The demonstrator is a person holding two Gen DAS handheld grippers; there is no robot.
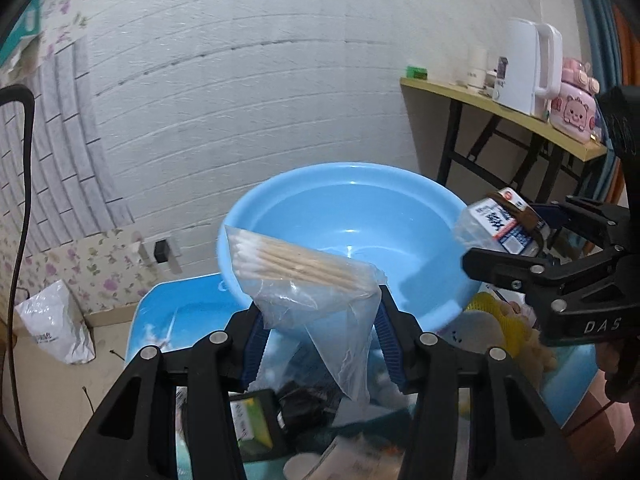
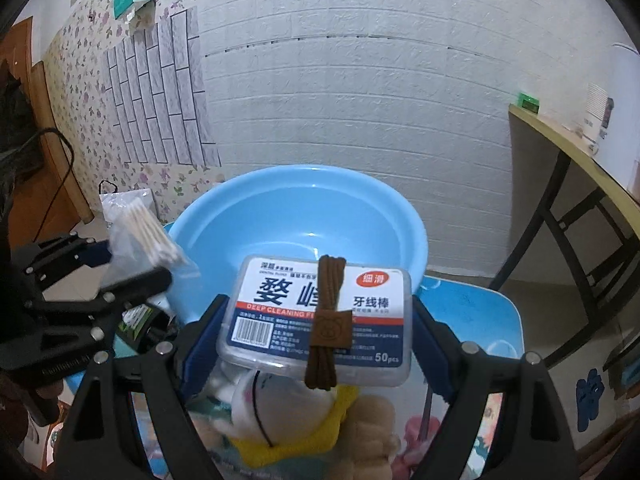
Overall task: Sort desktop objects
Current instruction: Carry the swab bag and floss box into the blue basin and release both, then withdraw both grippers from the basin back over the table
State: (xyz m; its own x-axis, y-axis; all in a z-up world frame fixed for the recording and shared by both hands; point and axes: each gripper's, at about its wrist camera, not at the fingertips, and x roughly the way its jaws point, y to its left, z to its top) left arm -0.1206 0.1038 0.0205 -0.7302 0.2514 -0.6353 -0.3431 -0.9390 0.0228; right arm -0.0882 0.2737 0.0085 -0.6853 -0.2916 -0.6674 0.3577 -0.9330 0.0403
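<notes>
The left tongs [image 1: 320,320] are clamped on a clear plastic bag of cotton swabs [image 1: 304,276], holding it up just in front of the near rim of a light blue basin [image 1: 348,216]; the wooden sticks lie slanted inside the bag, their white tips toward the upper left. The right tongs [image 2: 316,332] grip a clear dental floss pick box [image 2: 320,312] by its two short sides, label up, with a brown cord [image 2: 326,320] wrapped round its middle. The box hangs just short of the basin's [image 2: 296,216] near rim, and in the left wrist view it shows at the basin's right edge [image 1: 500,224]. The basin's inside shows bare. It stands on a blue printed worktop [image 2: 480,312], which also carries a white and yellow plush toy [image 2: 272,412] below the box and a dark green packet [image 1: 252,420] below the swab bag. A wooden side table [image 1: 500,106] by the white brick wall bears a white kettle [image 1: 528,68] and a pink container [image 1: 572,108].
</notes>
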